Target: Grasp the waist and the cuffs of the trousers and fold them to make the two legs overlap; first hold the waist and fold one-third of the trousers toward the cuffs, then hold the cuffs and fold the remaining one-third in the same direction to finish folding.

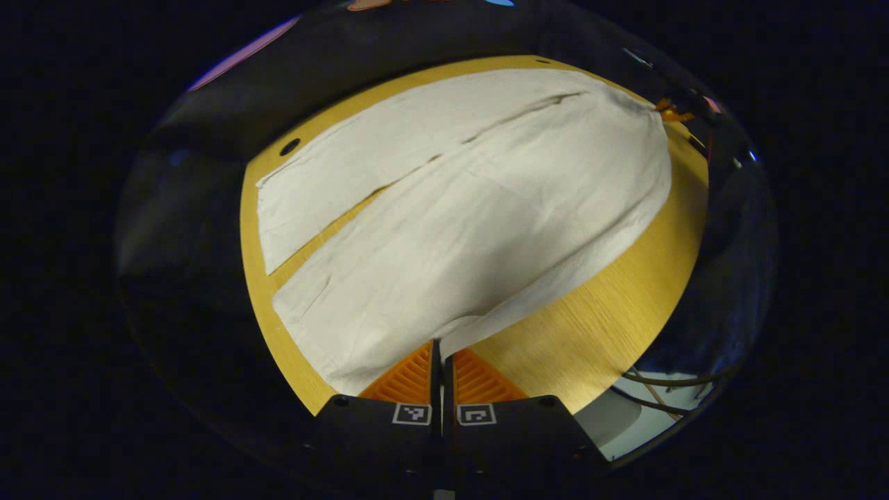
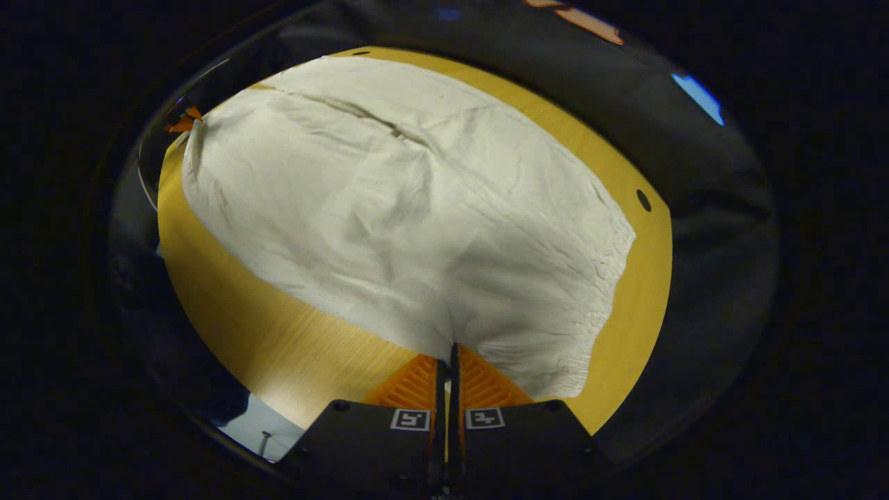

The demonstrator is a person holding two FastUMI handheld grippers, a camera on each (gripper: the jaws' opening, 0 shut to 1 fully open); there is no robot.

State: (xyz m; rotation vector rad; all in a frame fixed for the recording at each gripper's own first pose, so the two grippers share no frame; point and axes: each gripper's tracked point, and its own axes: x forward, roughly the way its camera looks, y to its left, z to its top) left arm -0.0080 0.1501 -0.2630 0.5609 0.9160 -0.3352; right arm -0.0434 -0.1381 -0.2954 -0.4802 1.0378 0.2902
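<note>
Near cuff edge of cream cotton trousers [image 1: 458,208] is pinched by left gripper [image 1: 442,347]; waist edge by right gripper [image 2: 450,353]. Long axis is stretched between both; far leg lies ahead.

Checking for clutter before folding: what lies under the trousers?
The white trousers lie spread on a yellow wooden table, bare around them. Anything beneath the cloth is covered and cannot be seen.
</note>
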